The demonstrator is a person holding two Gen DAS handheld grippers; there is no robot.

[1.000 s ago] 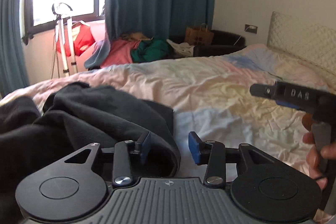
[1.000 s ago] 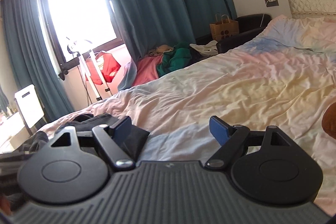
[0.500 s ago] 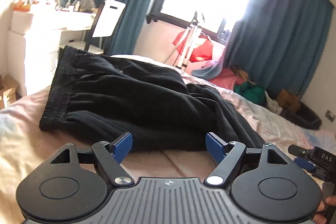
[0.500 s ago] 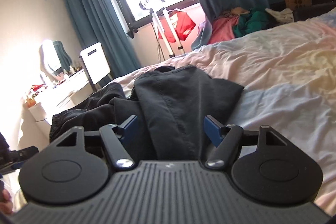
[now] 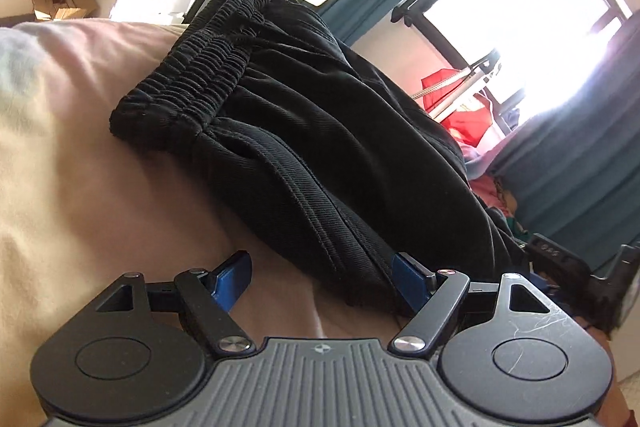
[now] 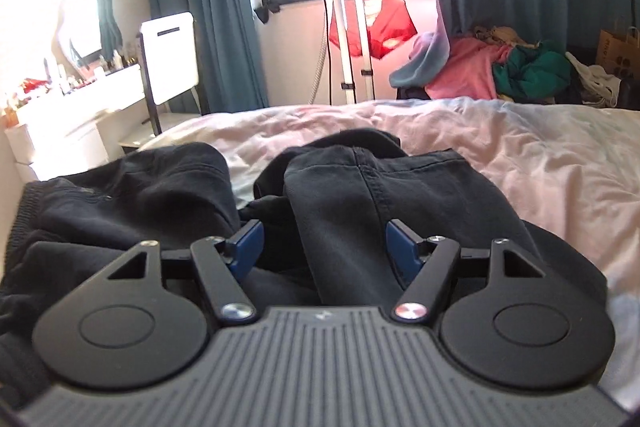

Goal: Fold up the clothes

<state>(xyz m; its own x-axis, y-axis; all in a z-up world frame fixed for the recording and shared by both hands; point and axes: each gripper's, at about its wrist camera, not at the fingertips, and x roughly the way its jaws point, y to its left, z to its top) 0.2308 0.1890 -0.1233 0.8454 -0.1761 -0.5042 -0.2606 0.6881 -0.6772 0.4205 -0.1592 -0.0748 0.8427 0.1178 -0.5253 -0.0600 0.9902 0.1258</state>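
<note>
One pair of black trousers [image 5: 328,147] lies crumpled on the bed [image 5: 80,187], its elastic waistband [image 5: 200,67] toward the bed's edge. The left gripper [image 5: 322,277] hangs with its two blue pads spread wide, holding nothing, low at the cloth's side hem. The right gripper [image 6: 322,247], equally wide, hovers empty over one folded trouser leg [image 6: 360,195]

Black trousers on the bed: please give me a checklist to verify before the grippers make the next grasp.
1. Left gripper open: ok, jaws wide apart.
2. Right gripper open: ok, nothing clamped.
3. Black trousers with elastic waistband lying on the pale pastel bedsheet: ok.
4. Cloth edge between the left fingers: ok, side edge near the right blue pad.
5. Trousers flat: not ok, the legs are bunched.
6. Pads touching cloth: cannot tell.
</note>
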